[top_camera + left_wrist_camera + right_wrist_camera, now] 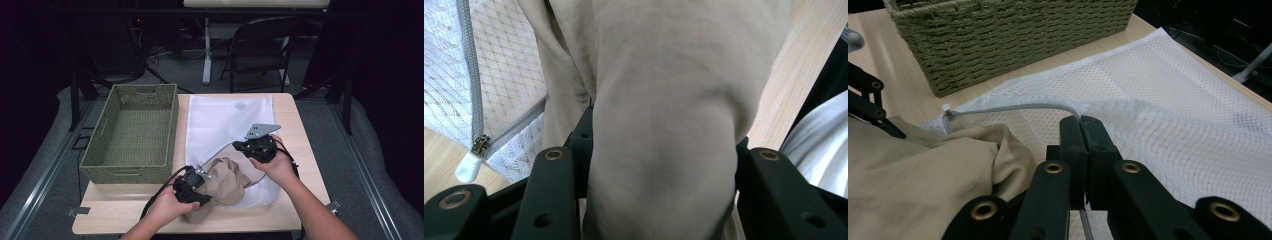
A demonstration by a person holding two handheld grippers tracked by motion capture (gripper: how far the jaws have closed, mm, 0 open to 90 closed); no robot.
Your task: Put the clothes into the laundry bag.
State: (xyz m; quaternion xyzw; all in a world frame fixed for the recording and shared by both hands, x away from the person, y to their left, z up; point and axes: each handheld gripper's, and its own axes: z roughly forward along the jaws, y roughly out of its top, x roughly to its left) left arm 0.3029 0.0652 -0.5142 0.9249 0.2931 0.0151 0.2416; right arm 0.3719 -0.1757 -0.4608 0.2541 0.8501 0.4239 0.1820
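A white mesh laundry bag (227, 120) lies flat on the wooden table, its grey zipper edge (1013, 107) lifted into an arch. My right gripper (1081, 121) is shut on that zipper edge and holds the bag's mouth up; from above it is at the bag's near right part (250, 145). A bunched tan garment (227, 180) lies at the bag's mouth. My left gripper (198, 175) is shut on a thick fold of the tan garment (659, 130). The white zipper pull (469, 165) rests on the table to the left of that fold.
A green woven basket (131, 132) stands on the left half of the table, close beside the bag. Bare wood (125, 210) runs along the near edge. A folding chair (260, 50) and a table leg stand on the floor behind.
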